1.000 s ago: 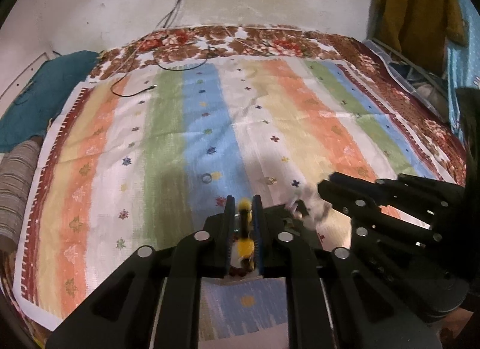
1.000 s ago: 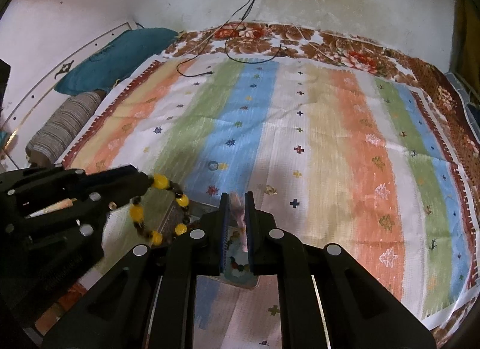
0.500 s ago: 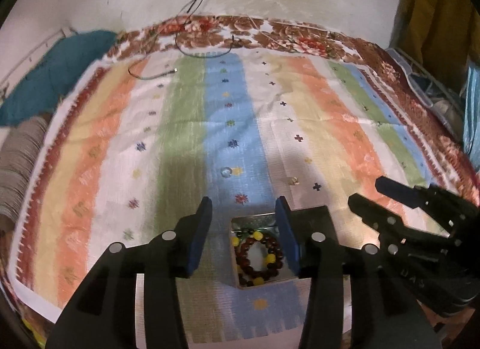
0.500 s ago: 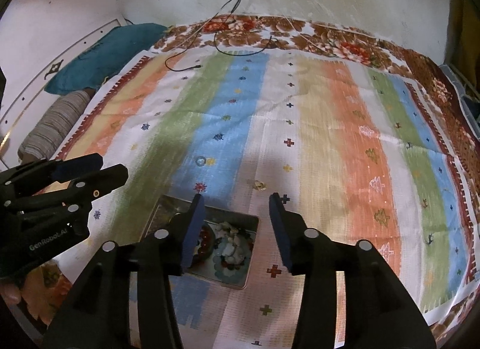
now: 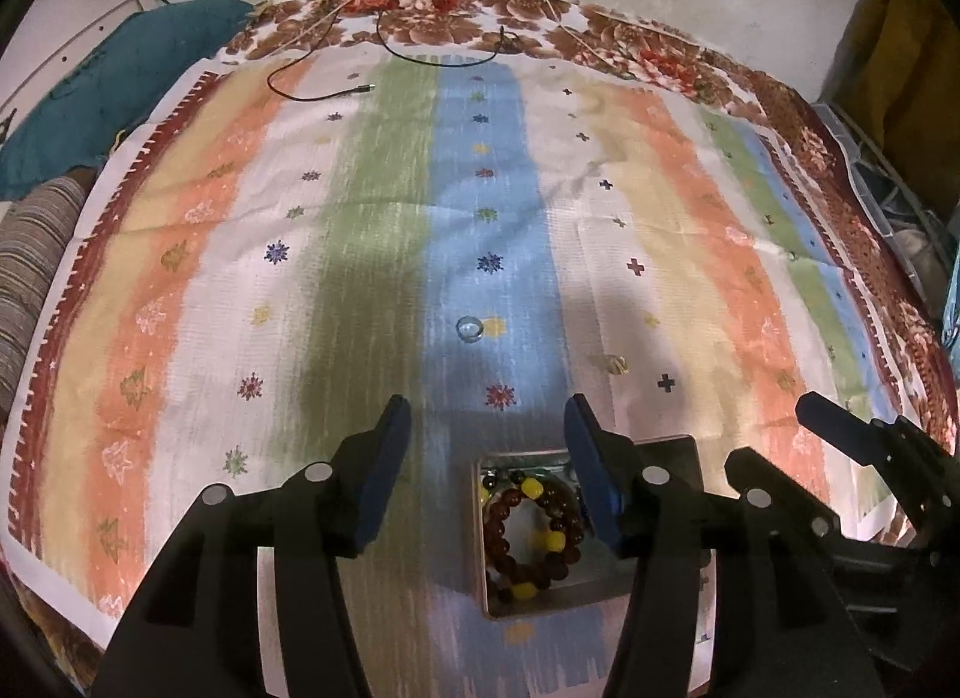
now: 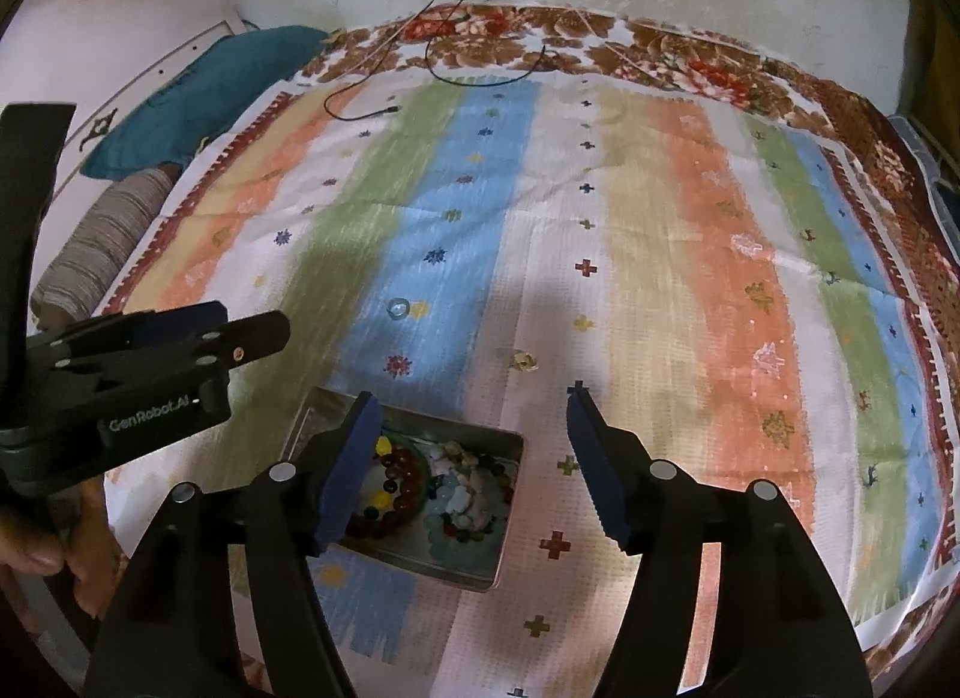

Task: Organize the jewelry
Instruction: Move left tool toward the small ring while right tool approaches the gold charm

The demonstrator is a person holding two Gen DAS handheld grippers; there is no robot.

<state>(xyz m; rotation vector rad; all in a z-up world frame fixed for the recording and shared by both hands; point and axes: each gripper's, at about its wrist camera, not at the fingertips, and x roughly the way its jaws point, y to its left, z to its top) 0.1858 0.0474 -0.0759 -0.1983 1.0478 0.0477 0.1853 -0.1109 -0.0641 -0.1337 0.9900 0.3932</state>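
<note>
A small metal tin [image 5: 489, 602] [image 6: 509, 524] lies on the striped cloth. Inside it lie a brown and yellow bead bracelet [image 5: 531, 536] [image 6: 399, 485] and a pale stone bracelet [image 6: 462, 488]. A silver ring [image 5: 469, 328] [image 6: 397, 308] and a small gold piece [image 5: 615, 363] [image 6: 523, 361] lie loose on the cloth beyond the tin. My left gripper [image 5: 486, 470] is open and empty above the tin's left side; it also shows in the right wrist view [image 6: 252, 338]. My right gripper [image 6: 471, 458] is open and empty above the tin's right; it also shows in the left wrist view [image 5: 840, 428].
The striped cloth [image 5: 384, 230] covers a bed. A black cable [image 5: 336, 92] lies at the far edge. A teal pillow [image 5: 108, 92] and a striped bolster [image 5: 30, 272] sit at the left. A wall stands behind.
Both grippers have opened and let their bracelets fall into the tin, then drawn back and up. The jaws are wider now than half a second ago.
</note>
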